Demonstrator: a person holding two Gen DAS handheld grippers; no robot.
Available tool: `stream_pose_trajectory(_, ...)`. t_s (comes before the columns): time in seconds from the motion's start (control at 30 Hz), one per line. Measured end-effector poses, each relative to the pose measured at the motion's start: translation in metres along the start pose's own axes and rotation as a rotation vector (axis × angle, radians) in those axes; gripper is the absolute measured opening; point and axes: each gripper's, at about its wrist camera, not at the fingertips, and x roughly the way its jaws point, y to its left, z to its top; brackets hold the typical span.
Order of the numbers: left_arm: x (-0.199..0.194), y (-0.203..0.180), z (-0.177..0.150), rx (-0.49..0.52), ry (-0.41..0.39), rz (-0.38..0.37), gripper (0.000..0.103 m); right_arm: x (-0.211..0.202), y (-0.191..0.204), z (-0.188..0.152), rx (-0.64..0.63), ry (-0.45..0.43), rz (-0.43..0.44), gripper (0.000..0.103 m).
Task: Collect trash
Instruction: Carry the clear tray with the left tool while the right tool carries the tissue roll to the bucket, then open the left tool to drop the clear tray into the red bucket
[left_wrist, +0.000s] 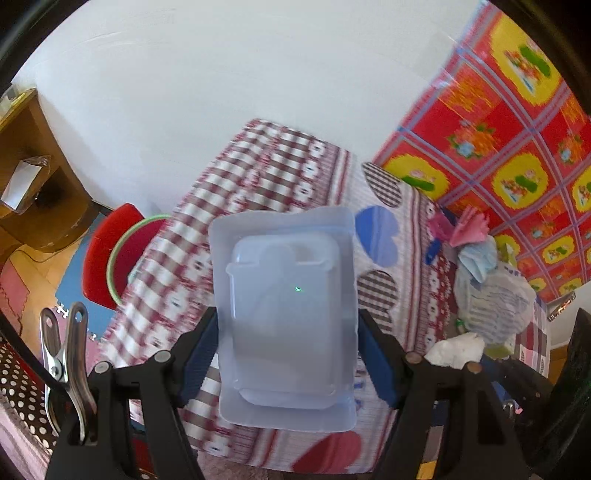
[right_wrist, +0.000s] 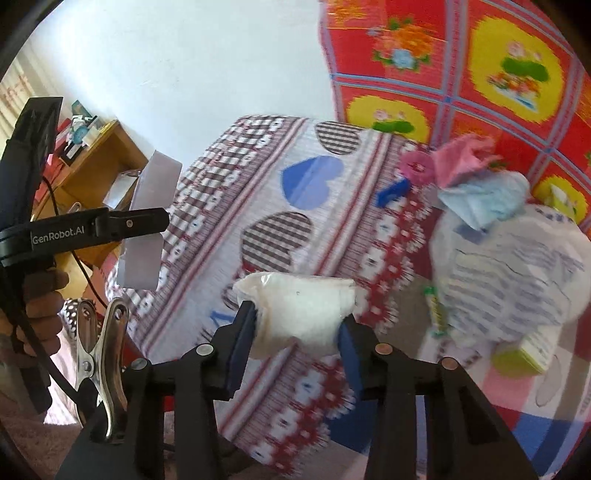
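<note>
My left gripper is shut on a clear plastic blister pack, its blue pads pressing on both long edges above the checked tablecloth. My right gripper is shut on a white crumpled wad, which also shows in the left wrist view. A white plastic bag stuffed with rubbish lies on the table to the right, with pink paper and pale blue paper poking from its top. In the right wrist view the blister pack hangs at the left, with a hand on the left tool.
A blue clip and a pink object lie on the cloth beside the bag, and a green-yellow packet at its near side. A red floral cloth hangs on the right. A red stool and wooden shelves stand left.
</note>
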Motion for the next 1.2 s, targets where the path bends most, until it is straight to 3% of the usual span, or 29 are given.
stream_pose_trajectory(0.6, 0.000, 0.158, 0.036, -0.147, -0.015, 0.075, 0.076, 0.068, 0.129, 0.082, -0.124, 0.017, 0.094, 0.041)
stream_pose_trajectory(0.87, 0.034, 0.224, 0.047, -0.210, 0.018, 0.074, 0.076, 0.110, 0.187, 0.121, -0.211, 0.046, 0.113, 0.041)
stream_pose_trajectory(1.2, 0.095, 0.264, 0.052, -0.248, 0.079, 0.027, 0.076, 0.157, 0.230, 0.159, -0.263, 0.085, 0.115, 0.041)
